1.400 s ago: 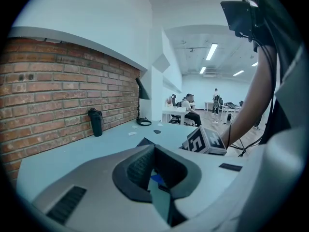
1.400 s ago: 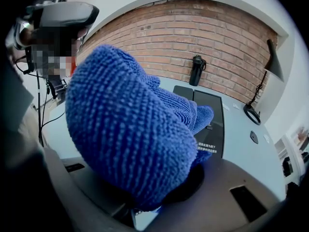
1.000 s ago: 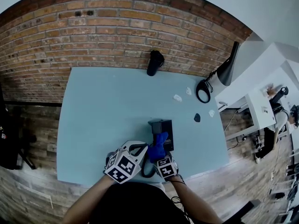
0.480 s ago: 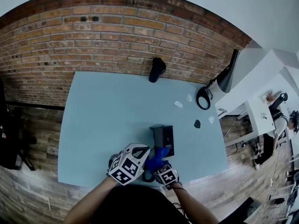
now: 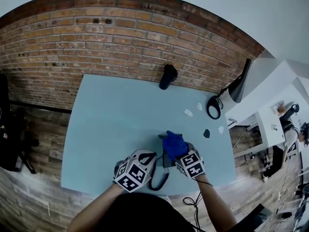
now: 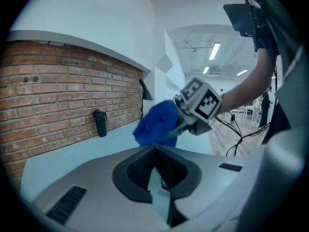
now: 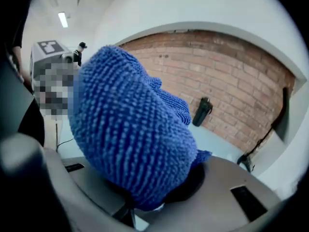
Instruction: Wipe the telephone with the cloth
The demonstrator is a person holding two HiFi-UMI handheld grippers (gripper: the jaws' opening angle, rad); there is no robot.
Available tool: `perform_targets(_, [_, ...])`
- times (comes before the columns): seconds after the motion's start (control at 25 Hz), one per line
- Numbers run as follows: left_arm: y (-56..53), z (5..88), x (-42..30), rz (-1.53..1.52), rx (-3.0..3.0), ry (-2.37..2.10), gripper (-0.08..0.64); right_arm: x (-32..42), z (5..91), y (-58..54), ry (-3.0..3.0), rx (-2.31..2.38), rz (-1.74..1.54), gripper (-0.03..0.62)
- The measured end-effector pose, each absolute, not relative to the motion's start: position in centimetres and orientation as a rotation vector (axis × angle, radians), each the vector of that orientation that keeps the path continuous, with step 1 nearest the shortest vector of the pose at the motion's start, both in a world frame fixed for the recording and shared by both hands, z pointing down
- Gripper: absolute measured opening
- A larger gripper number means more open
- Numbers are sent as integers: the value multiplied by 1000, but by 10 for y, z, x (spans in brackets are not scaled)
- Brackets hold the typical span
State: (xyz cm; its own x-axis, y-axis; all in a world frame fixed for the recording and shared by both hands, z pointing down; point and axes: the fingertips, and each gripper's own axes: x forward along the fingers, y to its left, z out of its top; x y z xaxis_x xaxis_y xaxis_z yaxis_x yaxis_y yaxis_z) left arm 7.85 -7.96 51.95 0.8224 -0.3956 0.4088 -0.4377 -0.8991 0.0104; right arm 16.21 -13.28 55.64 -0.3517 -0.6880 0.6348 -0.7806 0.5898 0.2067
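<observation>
Right gripper (image 7: 142, 204): clamped tight on a royal-blue, knobbly-knit microfibre cloth (image 7: 130, 129). The cloth bunches up over the jaws and fills most of the right gripper view.
Cloth position: in the head view the wad sits on top of the telephone, covering most of its upper face.
Left gripper (image 6: 155, 151): jaws together with nothing visible between them. It hangs just left of the telephone, near the table's front edge.
Telephone: a black, boxy desk telephone (image 5: 165, 159) lies on the near right part of the table, between the two grippers. Only its left edge and far corner show past the cloth. Its black cord (image 5: 161, 180) loops toward the person.
Step in hand: probably mid-wipe, with the cloth pressed to the top of the set.
Next move: likely strokes across the top and down the sides. They call for light downward pressure so the set does not slide. The idle left gripper could steady the body, and the cord is worth keeping clear of.
Surface: a pale blue-grey matte tabletop (image 5: 111, 124), mostly bare. A few small white scraps (image 5: 188, 113) lie well apart from the telephone, toward the right.
Room: a red brick wall (image 5: 120, 37) runs behind the table. A black cylindrical bottle (image 5: 168, 76) stands against it at the table's far edge. A black desk lamp (image 5: 237, 87) leans in at the far right corner, and wood-plank flooring (image 5: 34, 178) shows on the left.
</observation>
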Motion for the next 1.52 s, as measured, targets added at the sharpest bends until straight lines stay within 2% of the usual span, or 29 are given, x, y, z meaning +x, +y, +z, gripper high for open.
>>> perform_targets(0.16, [-79, 523, 78, 631, 2893, -669, 11, 169, 498, -187, -2066, 1230, -147, 126])
perform_targets(0.28, [-83, 524, 75, 635, 2880, -689, 11, 168, 513, -206, -1985, 1158, -209, 126])
perform_targets(0.68, [-93, 528, 57, 626, 2817, -743, 11, 164, 645, -197, -1812, 908, 36, 124])
perform_targets(0.96, [-94, 533, 54, 632, 2813, -724, 11, 156, 649, -201, -1914, 1040, 191, 120])
perform_targets(1.52, [-89, 539, 64, 661, 2818, -676, 11, 163, 651, -187, -1938, 1222, 297, 118])
